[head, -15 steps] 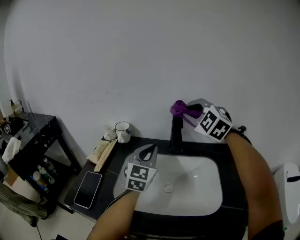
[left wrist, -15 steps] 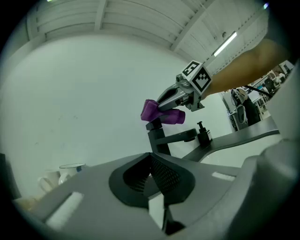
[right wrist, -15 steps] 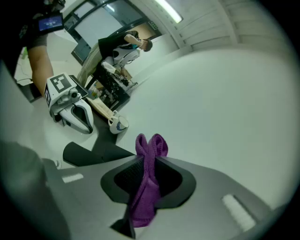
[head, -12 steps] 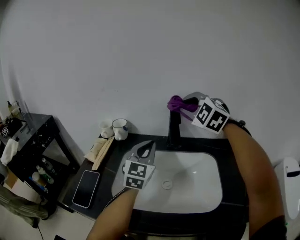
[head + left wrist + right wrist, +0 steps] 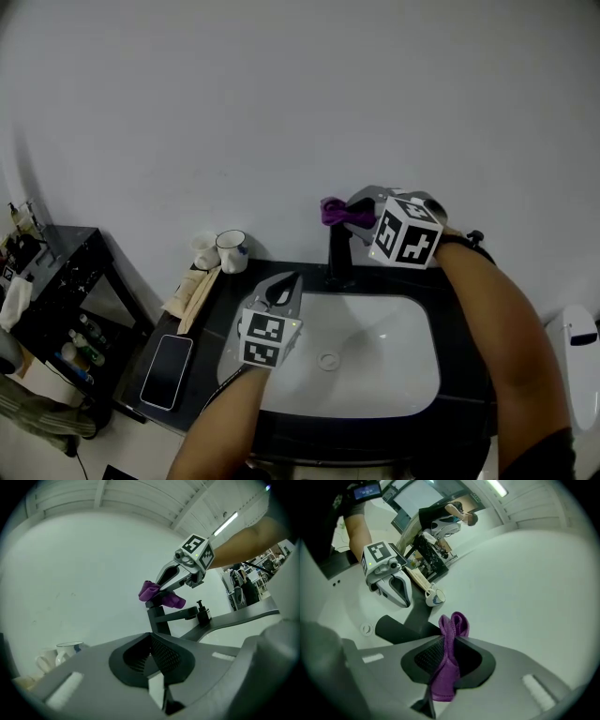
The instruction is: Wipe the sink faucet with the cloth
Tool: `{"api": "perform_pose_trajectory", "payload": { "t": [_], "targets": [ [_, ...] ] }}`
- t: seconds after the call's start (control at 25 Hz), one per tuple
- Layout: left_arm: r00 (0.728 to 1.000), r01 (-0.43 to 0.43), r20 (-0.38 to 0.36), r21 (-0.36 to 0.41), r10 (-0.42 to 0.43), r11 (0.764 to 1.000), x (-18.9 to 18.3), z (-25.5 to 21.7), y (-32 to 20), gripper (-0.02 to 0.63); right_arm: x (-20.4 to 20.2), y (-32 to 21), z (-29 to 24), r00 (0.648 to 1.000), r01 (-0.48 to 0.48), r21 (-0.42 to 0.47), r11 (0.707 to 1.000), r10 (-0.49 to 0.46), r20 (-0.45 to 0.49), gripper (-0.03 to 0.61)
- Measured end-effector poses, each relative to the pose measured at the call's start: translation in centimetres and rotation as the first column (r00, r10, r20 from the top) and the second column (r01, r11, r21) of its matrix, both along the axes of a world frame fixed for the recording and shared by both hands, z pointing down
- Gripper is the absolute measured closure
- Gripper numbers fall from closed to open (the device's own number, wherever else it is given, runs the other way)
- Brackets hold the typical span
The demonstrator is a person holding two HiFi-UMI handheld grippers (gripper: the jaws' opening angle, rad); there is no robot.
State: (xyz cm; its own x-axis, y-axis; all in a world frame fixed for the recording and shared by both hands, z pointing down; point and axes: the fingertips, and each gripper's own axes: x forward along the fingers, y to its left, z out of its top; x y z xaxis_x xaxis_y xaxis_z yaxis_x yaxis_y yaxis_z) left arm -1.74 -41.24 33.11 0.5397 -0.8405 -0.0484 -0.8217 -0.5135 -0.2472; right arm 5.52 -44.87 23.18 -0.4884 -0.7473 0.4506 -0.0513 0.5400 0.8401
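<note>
At the top of the black faucet [image 5: 337,261], purple cloth [image 5: 332,210] pinched in the right gripper [image 5: 351,212], left gripper [image 5: 284,284] pressed together, empty, above the white sink [image 5: 403,375] before the faucet, two mugs [image 5: 232,251] left of the faucet, contents unclear.

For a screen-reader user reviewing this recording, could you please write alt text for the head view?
The right tongs hold a purple cloth against the top of a black faucet behind a white sink, seen from above. The left tongs hover over the sink's left edge; mugs and a phone sit on the dark counter further left.
</note>
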Motion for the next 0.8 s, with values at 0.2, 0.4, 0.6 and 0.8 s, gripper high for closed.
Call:
{"api": "perform_pose_trajectory", "payload": {
  "t": [0.2,0.4,0.6,0.8],
  "targets": [
    [1.000,-0.007,-0.002,-0.002,0.007,1.000,0.3,0.0,0.0,0.597,-0.1,2.4,0.5,0.998,0.033,0.007,0.999,-0.033,-0.047,0.511],
    [1.000,-0.010,0.015,-0.012,0.010,1.000,0.5,0.5,0.1,0.597,-0.1,5.7,1.0,0.995,0.070,0.023,0.997,-0.069,-0.068,0.511],
    [1.000,-0.017,0.001,-0.049,0.017,0.999,0.6,0.5,0.3,0.597,-0.1,7.8,1.5,0.993,0.098,0.043,0.994,-0.095,-0.067,0.512],
    [1.000,0.003,0.027,-0.041,-0.002,0.999,0.8,1.1,0.8,0.597,0.2,10.6,3.4,0.991,0.113,0.025,0.993,-0.110,-0.075,0.514]
  ]
}}
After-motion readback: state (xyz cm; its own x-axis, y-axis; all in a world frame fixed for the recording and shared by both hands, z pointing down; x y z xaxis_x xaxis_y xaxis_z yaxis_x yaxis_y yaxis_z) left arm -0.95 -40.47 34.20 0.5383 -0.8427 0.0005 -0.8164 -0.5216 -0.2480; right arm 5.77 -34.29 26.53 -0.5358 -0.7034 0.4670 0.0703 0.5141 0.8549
